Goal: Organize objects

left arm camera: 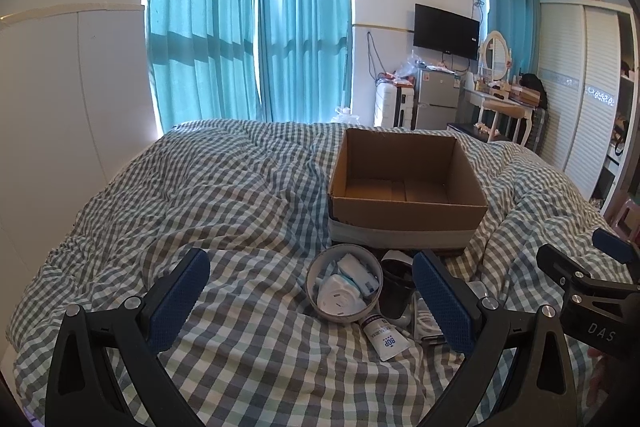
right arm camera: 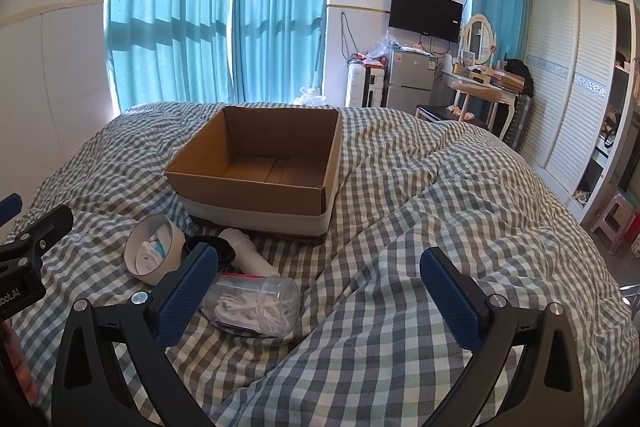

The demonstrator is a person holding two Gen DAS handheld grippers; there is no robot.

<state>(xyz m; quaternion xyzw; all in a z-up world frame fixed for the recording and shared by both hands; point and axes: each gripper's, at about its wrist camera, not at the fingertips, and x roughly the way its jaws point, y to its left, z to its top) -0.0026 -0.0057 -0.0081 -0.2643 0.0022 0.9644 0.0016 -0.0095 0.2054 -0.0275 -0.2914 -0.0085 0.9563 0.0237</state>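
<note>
An open, empty cardboard box [left arm camera: 404, 183] [right arm camera: 256, 171] stands on the checked bed. In front of it lies a small pile: a white bowl [left arm camera: 343, 283] [right arm camera: 154, 249] holding small white items, a white tube [left arm camera: 385, 335], a black cup [left arm camera: 396, 281], a white cylinder [right arm camera: 250, 251] and a clear jar with white cords [right arm camera: 256, 307]. My left gripper [left arm camera: 310, 301] is open, with the bowl between its fingers' lines. My right gripper [right arm camera: 320, 297] is open and empty, right of the pile, its left finger beside the jar.
The rumpled checked duvet [left arm camera: 224, 195] covers the whole bed. Teal curtains [left arm camera: 248, 19] hang behind. A fridge [left arm camera: 436, 99], dressing table [left arm camera: 500, 99] and wardrobe [left arm camera: 580, 87] stand at the far right. A pink stool [right arm camera: 612, 215] is on the floor.
</note>
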